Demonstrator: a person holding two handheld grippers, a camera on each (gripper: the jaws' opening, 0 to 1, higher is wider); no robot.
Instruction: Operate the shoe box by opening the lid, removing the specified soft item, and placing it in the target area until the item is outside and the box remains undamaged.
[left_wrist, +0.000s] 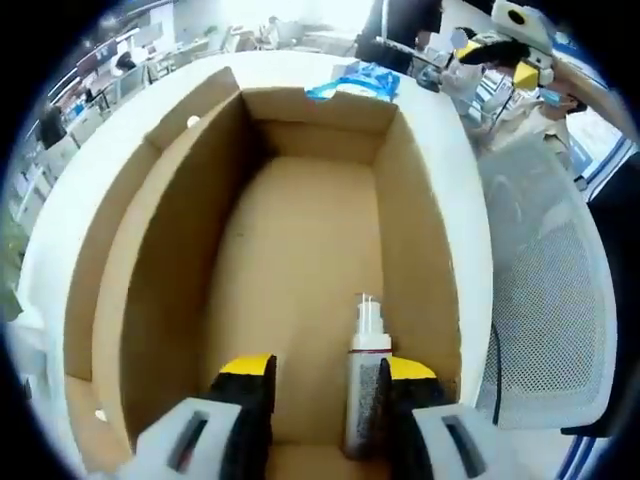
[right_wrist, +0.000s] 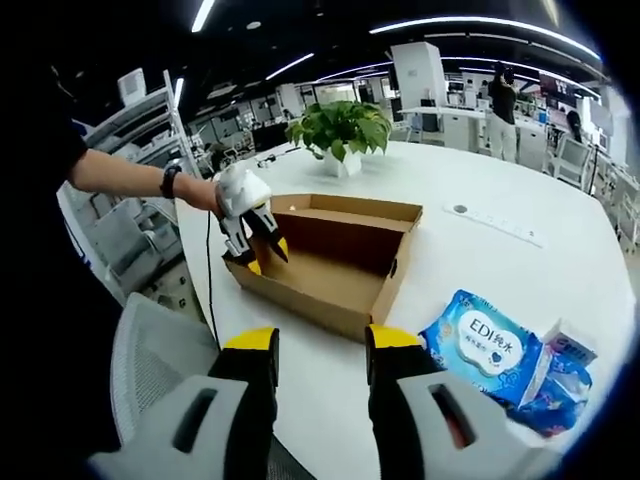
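An open cardboard shoe box (left_wrist: 300, 250) lies on the white table, its lid flap (left_wrist: 150, 190) folded out to the left. My left gripper (left_wrist: 328, 370) is open and reaches into the box's near end. A small bottle (left_wrist: 367, 385) with a white cap and a dark body rests on the box floor against the inside of my right finger. The right gripper view shows this box (right_wrist: 335, 265) with the left gripper (right_wrist: 262, 245) at its left corner. My right gripper (right_wrist: 320, 340) is open and empty, held off the box's near side. A blue wet-wipes pack (right_wrist: 485, 350) lies on the table right of the box.
A second small pack (right_wrist: 567, 350) lies beside the wipes. A potted plant (right_wrist: 340, 130) stands behind the box. A white mesh chair (left_wrist: 545, 290) sits at the table's edge. A person's hand with a wristwatch (right_wrist: 170, 180) holds the left gripper. The table (right_wrist: 500, 250) stretches away to the right.
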